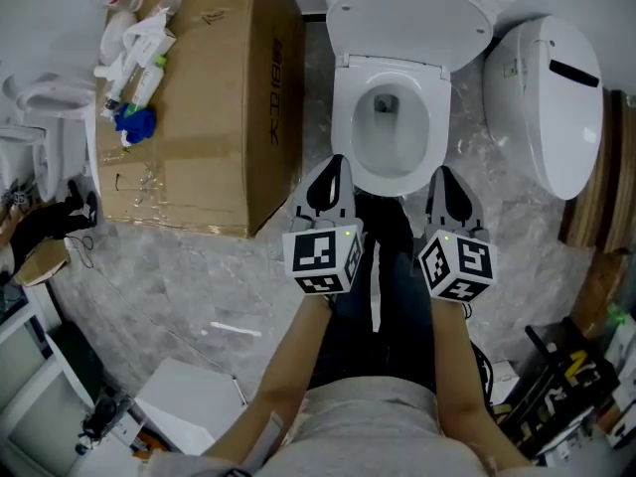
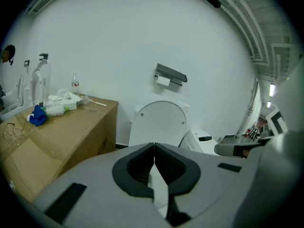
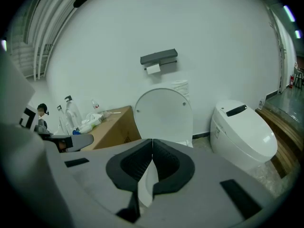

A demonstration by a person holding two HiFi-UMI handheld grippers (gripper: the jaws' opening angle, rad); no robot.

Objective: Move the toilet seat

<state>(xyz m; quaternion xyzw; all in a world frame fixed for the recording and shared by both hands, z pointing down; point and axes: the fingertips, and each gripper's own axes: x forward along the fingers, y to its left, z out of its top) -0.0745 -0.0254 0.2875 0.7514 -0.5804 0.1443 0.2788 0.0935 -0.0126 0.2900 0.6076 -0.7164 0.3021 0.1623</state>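
Both of your grippers are clenched shut on nothing. The left gripper (image 1: 334,167) and right gripper (image 1: 444,177) hover side by side just in front of the white oval toilet seat (image 1: 350,137). The seat appears to lie flat on the bowl, with the white plastic lid (image 1: 407,18) raised behind it. Paired at the front rim like this, you seem set to lift the seat with closed tips rather than pinch it.
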